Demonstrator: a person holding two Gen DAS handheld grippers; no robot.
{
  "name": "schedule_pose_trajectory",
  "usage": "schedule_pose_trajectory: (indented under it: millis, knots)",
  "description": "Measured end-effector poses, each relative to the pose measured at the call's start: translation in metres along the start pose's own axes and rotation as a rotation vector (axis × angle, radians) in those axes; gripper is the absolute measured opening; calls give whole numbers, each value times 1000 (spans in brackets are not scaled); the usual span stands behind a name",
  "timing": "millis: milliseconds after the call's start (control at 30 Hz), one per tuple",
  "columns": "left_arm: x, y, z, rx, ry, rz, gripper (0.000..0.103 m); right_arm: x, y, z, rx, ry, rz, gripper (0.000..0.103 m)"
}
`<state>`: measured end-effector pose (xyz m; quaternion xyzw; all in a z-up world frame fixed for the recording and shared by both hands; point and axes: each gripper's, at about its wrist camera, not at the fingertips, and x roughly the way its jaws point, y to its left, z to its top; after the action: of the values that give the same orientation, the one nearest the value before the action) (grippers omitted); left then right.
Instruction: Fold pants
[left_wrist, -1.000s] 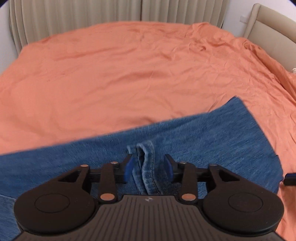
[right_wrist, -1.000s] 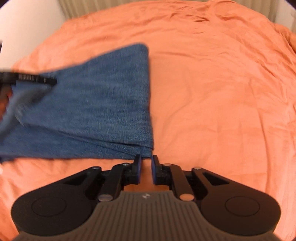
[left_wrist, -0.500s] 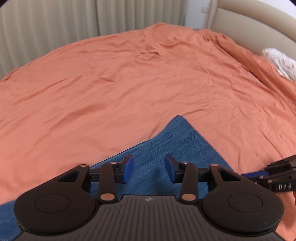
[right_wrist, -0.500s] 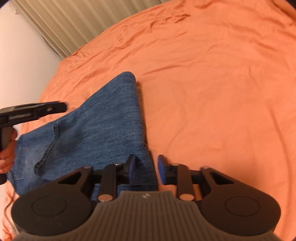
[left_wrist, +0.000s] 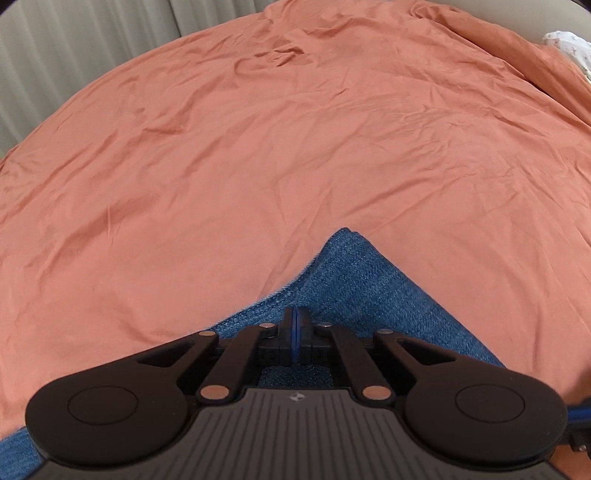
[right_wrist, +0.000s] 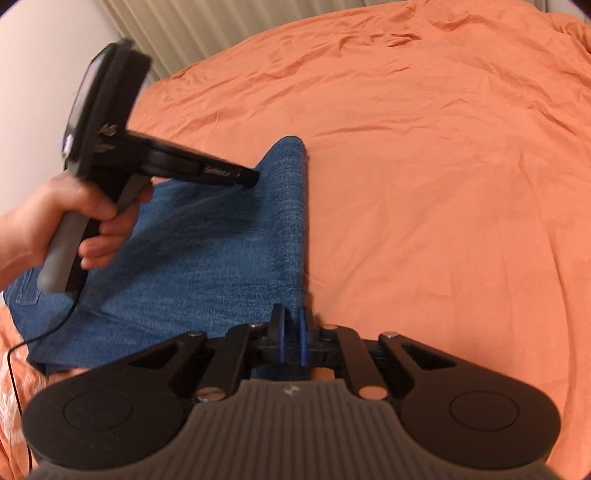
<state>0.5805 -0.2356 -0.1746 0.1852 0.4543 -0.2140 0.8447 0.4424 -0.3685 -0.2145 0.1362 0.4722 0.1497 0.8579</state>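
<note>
**Ana:** Jeans (right_wrist: 207, 251) lay folded on the orange bedspread (right_wrist: 424, 184), didn't they?

**Ben:** Yes, blue denim, spread flat with a folded edge running away from the right gripper (right_wrist: 291, 339) towards a rounded far corner. A back pocket showed at the near left.

**Ana:** How did the right gripper's jaws stand?

**Ben:** Nearly closed, with a narrow gap between the blue pads. The near end of that folded edge sat in the gap, so it was pinching the denim there.

**Ana:** And the left one?

**Ben:** The left gripper (left_wrist: 296, 334) had its pads pressed together with no gap to see. Denim lay beneath and ahead of it, but its own camera didn't show cloth between the pads. From the right wrist view its tip touched the jeans near the far corner, though blur made it impossible to tell whether any cloth was caught.

**Ana:** Who held it?

**Ben:** A bare left hand (right_wrist: 70, 221) wrapped round its grey handle, a thin black cable (right_wrist: 22, 347) trailing down. Pale curtains (left_wrist: 74, 55) hung beyond the bed.
</note>
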Motion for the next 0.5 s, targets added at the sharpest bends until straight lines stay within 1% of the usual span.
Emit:
schedule_pose_trajectory:
  millis: [100,133,200,233,300,333,367,400,433,500]
  knots:
    - [1,-1,1,-3,5,16,1,-3,1,-3,-6,43,-5,0]
    - [1,-1,1,3,3,25,1,-6,2,-7,-9,57,-6,0]
    - [-1,-3,0,7,1,28,1,-5,1,-18,-15,122,-15,0]
    - [-3,-3,-1,10,-1,28,1,-6,1,-25,-29,133,-15,0]
    - [-9,-2,-3,9,-12,18,2,-17,-1,-30,-27,113,-5,0]
    - [-14,0,-5,9,-21,20,6,-22,0,-31,-37,96,16,0]
    - [-20,2,-7,12,-31,21,8,-27,5,-32,-80,79,6,1]
    - [-27,4,-9,17,-40,19,12,-30,12,-33,-140,70,-35,3]
    - [-34,7,-12,25,-45,21,14,-30,20,-34,-214,68,-68,3]
    - [-50,13,-18,48,-50,23,14,-30,33,-36,-335,62,-99,4]
